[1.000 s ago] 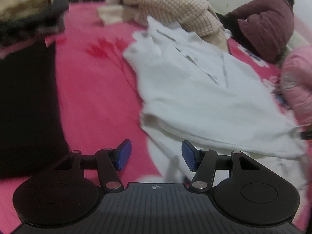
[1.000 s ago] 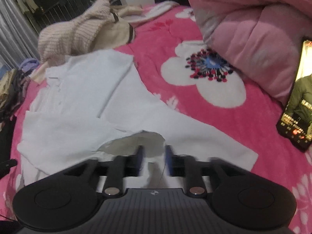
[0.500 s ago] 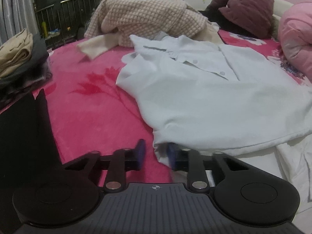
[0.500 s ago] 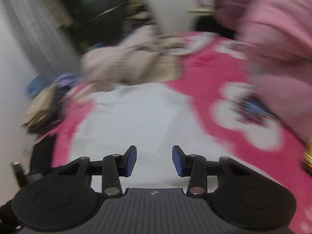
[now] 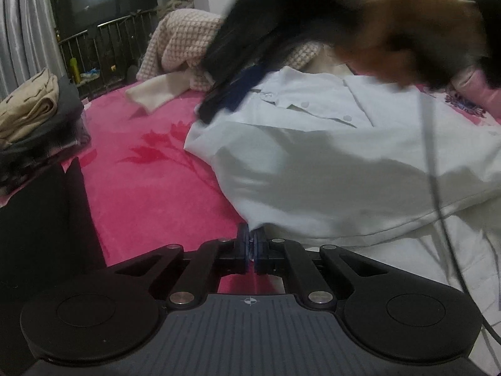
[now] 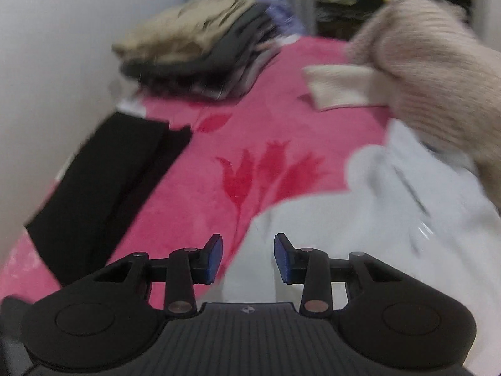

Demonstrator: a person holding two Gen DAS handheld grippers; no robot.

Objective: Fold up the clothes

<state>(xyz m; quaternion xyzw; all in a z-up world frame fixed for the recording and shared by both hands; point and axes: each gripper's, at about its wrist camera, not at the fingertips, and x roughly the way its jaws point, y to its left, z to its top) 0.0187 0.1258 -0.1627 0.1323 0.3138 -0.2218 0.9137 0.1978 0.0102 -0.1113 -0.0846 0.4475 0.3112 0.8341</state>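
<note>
pink blanket [image 5: 150, 194]: one white shirt [image 5: 328, 172], one folded stack [image 6: 200, 47].

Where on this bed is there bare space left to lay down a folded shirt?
The widest free patch is the pink blanket, bordered by the white shirt, the black garment and the folded pile. It is crowded farther back, where the knit sweater lies against the shirt's collar.
</note>
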